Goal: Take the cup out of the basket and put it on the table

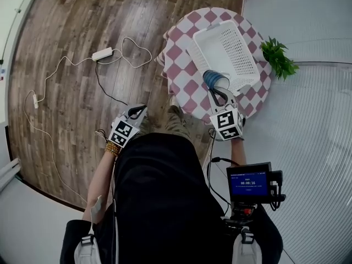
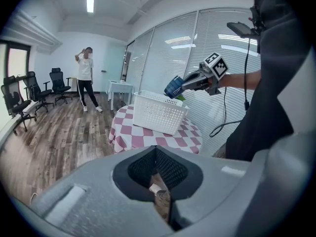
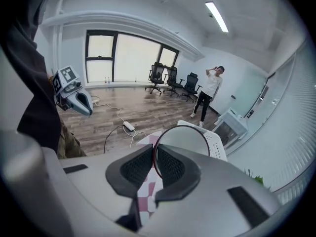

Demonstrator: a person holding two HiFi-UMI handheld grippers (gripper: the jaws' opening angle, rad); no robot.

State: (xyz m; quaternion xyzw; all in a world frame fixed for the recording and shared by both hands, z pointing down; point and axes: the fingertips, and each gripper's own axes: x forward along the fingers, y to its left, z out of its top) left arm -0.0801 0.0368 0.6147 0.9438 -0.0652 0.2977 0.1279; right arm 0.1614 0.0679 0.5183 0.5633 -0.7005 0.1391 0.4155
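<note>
A blue cup (image 1: 215, 81) with a pale inside hangs on its side over the near edge of the white mesh basket (image 1: 223, 51). The basket stands on a round table (image 1: 184, 43) with a red and white checked cloth. My right gripper (image 1: 219, 97) is shut on the cup's rim; in the right gripper view one pad is inside the cup (image 3: 182, 142) and one outside. The left gripper view shows the cup (image 2: 174, 87) held above the basket (image 2: 159, 112). My left gripper (image 1: 136, 113) hangs over the wooden floor left of the table, shut and empty.
A green plant (image 1: 278, 56) stands by the table's right side, against the glass wall with blinds. A power strip with cables (image 1: 103, 54) lies on the floor to the left. A person (image 2: 85, 78) stands far back near office chairs (image 2: 24, 95).
</note>
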